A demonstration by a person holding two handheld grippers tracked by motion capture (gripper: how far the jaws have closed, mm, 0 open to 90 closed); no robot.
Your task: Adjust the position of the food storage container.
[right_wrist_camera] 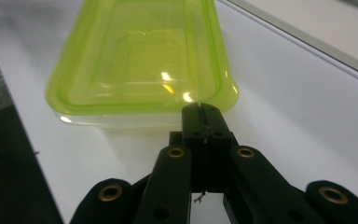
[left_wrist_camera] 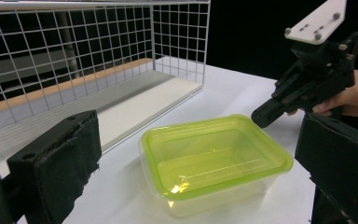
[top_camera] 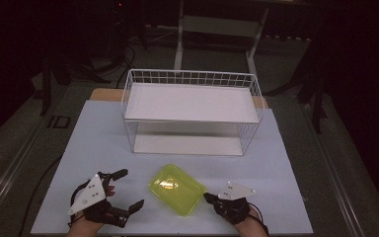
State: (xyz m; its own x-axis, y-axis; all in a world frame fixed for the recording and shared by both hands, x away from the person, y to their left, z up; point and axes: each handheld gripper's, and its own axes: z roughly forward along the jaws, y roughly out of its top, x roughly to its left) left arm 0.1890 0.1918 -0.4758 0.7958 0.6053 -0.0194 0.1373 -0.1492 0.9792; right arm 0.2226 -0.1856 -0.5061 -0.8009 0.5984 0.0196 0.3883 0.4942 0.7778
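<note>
Green-yellow plastic makes up the lunch box (top_camera: 177,189), which sits flat on the white worktop (top_camera: 103,143) with its see-through lid (left_wrist_camera: 214,154) snapped on. It is the landmark for everything else.

Behind the lunch box, farther from the person, stands a white wire basket (top_camera: 191,79) with 2 white boards in it, 1 up high (top_camera: 192,102) and 1 down low (top_camera: 187,144). There is bare worktop between the lunch box and the basket.

To the left of the lunch box is the left hand-held gripper (top_camera: 127,188). Its 2 black jaws are wide apart and hold nothing. It is near the lunch box but not touching it. In the left gripper view, the lunch box sits ahead between the 2 padded jaws.

To the right of the lunch box is the right hand-held gripper (top_camera: 208,197). Its jaws are pressed together, with nothing between them. In the right gripper view, the tip (right_wrist_camera: 200,116) is right at the near edge of the lunch box lid. It looks like it touches the rim, but I cannot tell for sure.

A grey 3-cornered plate (top_camera: 236,191) rides on top of the right hand-held gripper, and another one (top_camera: 89,193) on the left. A person's hand (left_wrist_camera: 349,95) holds the right hand-held gripper.
</note>
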